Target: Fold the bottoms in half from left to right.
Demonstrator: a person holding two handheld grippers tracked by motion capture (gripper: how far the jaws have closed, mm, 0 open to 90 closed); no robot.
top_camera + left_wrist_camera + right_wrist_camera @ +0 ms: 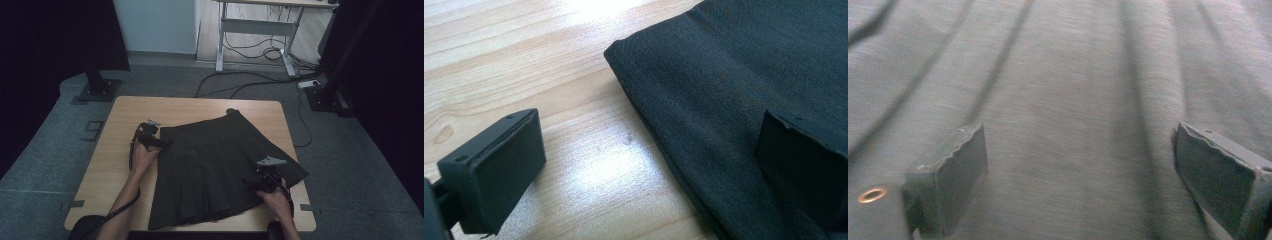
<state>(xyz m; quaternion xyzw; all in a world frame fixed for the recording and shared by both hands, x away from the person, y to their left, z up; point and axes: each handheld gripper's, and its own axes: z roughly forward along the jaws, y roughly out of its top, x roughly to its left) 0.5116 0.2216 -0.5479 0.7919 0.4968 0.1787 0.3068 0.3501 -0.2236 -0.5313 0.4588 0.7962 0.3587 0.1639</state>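
Where the high view looks down on it, the table point(200, 106) is a pale wooden top standing on grey carpet, and most of its middle and right is covered by the skirt point(220, 165), a dark pleated garment lying flat with its narrow waistband toward the far edge and its wide hem toward the person. The hem reaches almost to the near edge, and its right corner runs out close to the right edge. The left gripper point(159, 141) rests at the skirt's upper left corner, beside the waistband end; in its own view the left gripper point(649, 165) has its jaws wide apart, one over bare wood and the other over the cloth, with the skirt's folded edge point(659, 125) running between them (nothing is pinched). The right gripper point(257, 182) sits low on the skirt's right side, near the hem, a grey plate on top of it. In its own view the right gripper point(1078, 175) also stands with jaws spread, both over the pleats, holding nothing.
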